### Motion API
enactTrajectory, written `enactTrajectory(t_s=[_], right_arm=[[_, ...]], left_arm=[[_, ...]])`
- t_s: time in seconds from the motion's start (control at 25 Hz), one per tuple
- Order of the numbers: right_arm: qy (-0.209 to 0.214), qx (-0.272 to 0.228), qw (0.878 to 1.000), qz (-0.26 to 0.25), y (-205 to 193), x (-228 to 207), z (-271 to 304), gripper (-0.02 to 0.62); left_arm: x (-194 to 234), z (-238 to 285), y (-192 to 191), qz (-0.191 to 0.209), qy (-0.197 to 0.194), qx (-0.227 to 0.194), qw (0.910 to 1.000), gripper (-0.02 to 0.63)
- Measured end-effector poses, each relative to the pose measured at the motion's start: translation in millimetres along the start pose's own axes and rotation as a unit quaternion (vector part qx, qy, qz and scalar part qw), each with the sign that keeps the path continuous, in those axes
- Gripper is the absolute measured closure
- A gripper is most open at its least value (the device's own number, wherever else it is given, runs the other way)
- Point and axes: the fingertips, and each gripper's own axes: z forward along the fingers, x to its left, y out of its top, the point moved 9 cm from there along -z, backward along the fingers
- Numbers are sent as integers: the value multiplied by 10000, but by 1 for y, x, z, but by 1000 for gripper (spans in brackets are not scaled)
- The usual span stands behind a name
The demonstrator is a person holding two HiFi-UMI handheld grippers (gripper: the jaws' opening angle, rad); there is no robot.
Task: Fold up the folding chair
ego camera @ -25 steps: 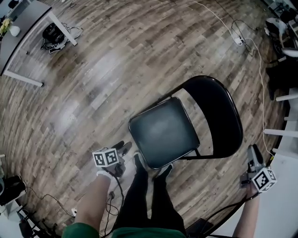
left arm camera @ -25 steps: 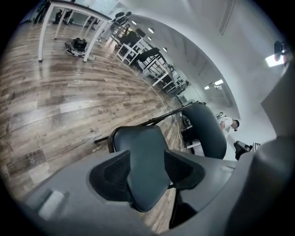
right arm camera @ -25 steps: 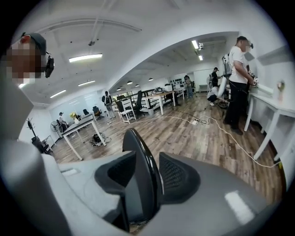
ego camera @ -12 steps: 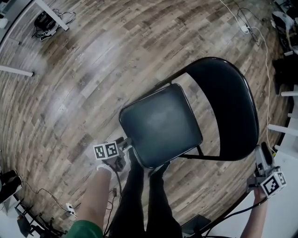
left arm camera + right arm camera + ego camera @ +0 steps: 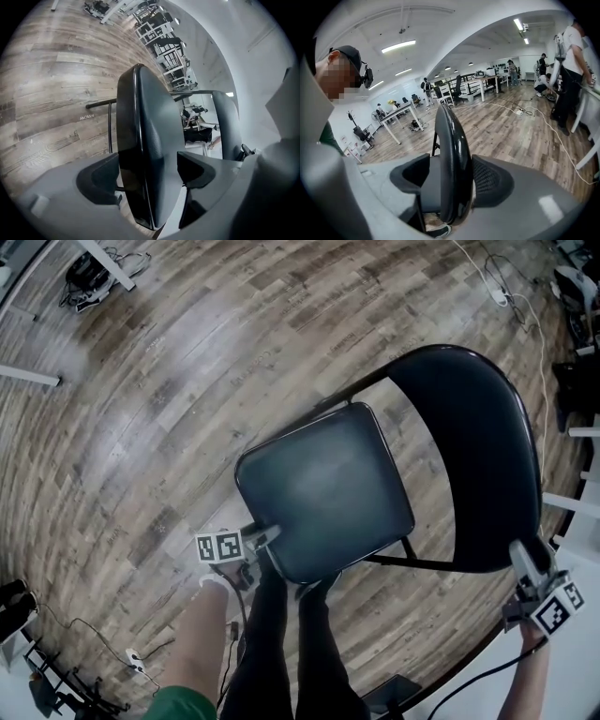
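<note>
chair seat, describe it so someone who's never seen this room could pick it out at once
On the wood-plank floor stands one black folding chair. Its seat is the flat, rounded-square dark pad nearest the person's legs, edged by a thin pale rim, unlike the tall curved backrest arching behind it.

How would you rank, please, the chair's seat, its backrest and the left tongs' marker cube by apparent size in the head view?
1. seat and backrest: they cover about the same area, and the backrest is seen at a slant, so I won't separate them.
2. marker cube: clearly the smallest.
</note>
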Motion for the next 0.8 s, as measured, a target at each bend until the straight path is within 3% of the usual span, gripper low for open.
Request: enactTrajectory(t_s=[0.08,0.2,0.52,0.8], right_arm=[[45,-32,10000,50,0,-4,0,321],[88,-2,10000,15,-2,-12,-1,388],[273,49,9996,-87,-4,-13,16,410],[217,40,9998,-14,-7,-12,18,430]], left_arm=[[2,3,1,-140,-122,-165,9997,218],[7,5,-2,-217,-166,-275,9992,216],[15,22,-5,-313,-510,-326,9977,218],[17,26,-6,-494,-427,-482,9967,218]])
